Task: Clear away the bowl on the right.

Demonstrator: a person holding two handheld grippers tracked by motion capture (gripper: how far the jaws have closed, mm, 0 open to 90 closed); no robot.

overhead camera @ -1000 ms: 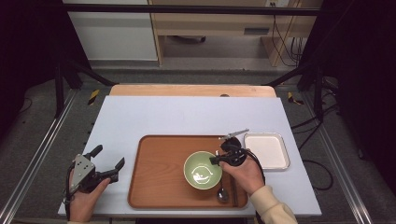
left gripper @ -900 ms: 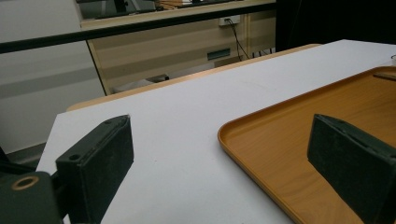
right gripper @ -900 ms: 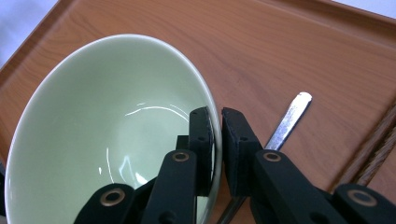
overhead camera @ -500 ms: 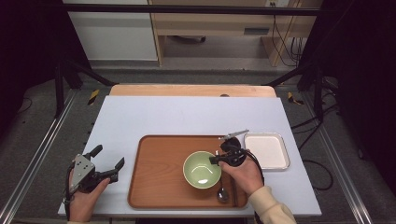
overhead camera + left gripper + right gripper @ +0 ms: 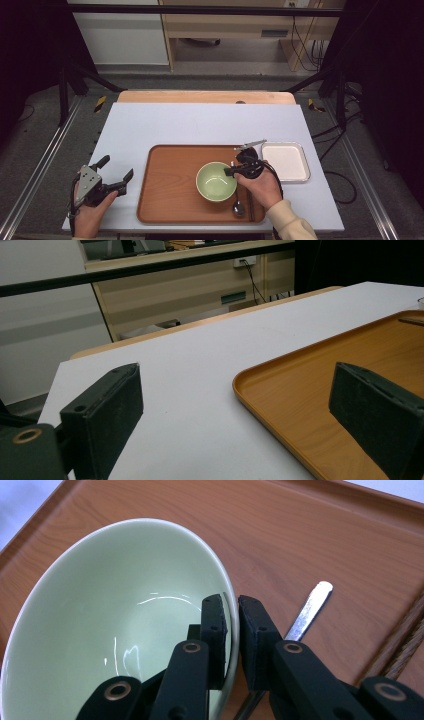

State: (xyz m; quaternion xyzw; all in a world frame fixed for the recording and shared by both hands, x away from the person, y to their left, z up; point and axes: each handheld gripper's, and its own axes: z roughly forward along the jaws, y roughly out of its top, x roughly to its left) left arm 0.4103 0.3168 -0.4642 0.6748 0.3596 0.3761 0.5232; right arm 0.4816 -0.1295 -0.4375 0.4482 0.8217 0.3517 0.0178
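A pale green bowl [image 5: 215,182] stands on the brown wooden tray [image 5: 170,200]. My right gripper [image 5: 231,171] is at the bowl's right rim. In the right gripper view one jaw is inside the bowl [image 5: 100,620] and the other outside, and the right gripper [image 5: 232,625] is shut on the thin rim. My left gripper [image 5: 116,167] rests near the table's front left corner, just left of the tray, with its jaws wide apart. In the left gripper view nothing lies between the jaws of the left gripper [image 5: 235,385] except the table and the tray's corner [image 5: 310,400].
A metal spoon [image 5: 238,207] and dark chopsticks [image 5: 250,207] lie on the tray in front of the bowl, under my right hand. A white square dish [image 5: 285,161] stands right of the tray. The spoon's handle [image 5: 310,610] lies beside the outer jaw.
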